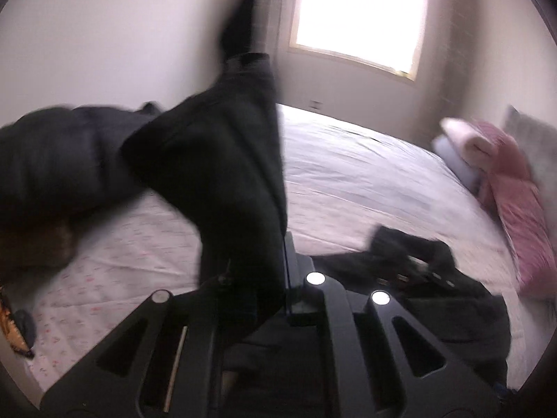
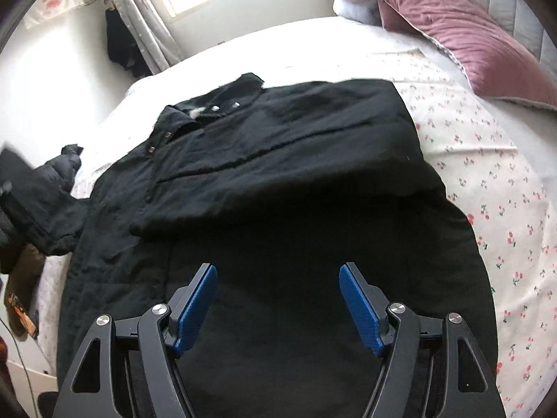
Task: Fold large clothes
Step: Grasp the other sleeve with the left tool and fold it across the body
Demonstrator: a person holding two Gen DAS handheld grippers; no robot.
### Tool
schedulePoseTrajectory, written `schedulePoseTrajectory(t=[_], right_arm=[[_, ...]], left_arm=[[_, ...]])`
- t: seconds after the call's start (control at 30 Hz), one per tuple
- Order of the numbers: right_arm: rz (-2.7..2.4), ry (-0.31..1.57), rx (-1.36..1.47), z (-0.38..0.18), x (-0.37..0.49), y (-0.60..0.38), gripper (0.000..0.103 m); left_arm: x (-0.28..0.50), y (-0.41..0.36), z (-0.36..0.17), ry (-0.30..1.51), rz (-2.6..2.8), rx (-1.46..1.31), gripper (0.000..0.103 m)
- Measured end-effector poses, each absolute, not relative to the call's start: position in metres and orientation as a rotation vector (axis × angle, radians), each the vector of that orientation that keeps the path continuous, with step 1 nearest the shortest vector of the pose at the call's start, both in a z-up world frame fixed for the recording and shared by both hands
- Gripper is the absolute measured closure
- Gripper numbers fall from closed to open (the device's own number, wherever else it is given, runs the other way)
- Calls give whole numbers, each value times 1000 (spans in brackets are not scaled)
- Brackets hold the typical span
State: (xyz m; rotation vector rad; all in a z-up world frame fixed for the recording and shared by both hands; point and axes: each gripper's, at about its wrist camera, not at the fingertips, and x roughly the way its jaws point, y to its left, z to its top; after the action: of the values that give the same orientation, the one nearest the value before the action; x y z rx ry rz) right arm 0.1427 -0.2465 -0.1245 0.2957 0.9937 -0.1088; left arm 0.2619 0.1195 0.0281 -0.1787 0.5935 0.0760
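Sleeve (image 1: 222, 174) hangs pinched in my left gripper (image 1: 278, 299), raised ahead of it, while my right gripper (image 2: 278, 299) hovers spread above the black jacket (image 2: 278, 181).

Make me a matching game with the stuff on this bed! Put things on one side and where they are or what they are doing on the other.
Things:
1. black coat
2. pink pillow
3. left gripper
4. right gripper

States:
A. open, over the coat's lower part
B. at the head of the bed, near the headboard
C. shut on the coat's sleeve, lifting it
D. spread on the cherry-print sheet

Pairs: 1-D, 2-B, 3-C, 4-A
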Motion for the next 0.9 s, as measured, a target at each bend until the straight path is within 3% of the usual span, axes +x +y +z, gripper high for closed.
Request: schedulePoseTrajectory(t=[0.4, 0.43, 0.5, 0.57, 0.67, 0.9], right_arm=[[-65, 964, 341, -126, 132, -263, 29], [-65, 964, 341, -126, 132, -264, 29], [-65, 962, 349, -126, 128, -267, 29], [-68, 965, 351, -126, 126, -268, 29], [-68, 969, 348, -127, 124, -269, 29], [-69, 955, 377, -122, 128, -270, 29]], left_arm=[[289, -71, -38, 769, -228, 16, 91], [290, -80, -50, 800, -271, 26, 88], [287, -89, -65, 869, -371, 34, 71], [285, -94, -80, 989, -539, 21, 37], [273, -95, -94, 1145, -740, 14, 31], [263, -103, -71, 1037, -601, 185, 26]])
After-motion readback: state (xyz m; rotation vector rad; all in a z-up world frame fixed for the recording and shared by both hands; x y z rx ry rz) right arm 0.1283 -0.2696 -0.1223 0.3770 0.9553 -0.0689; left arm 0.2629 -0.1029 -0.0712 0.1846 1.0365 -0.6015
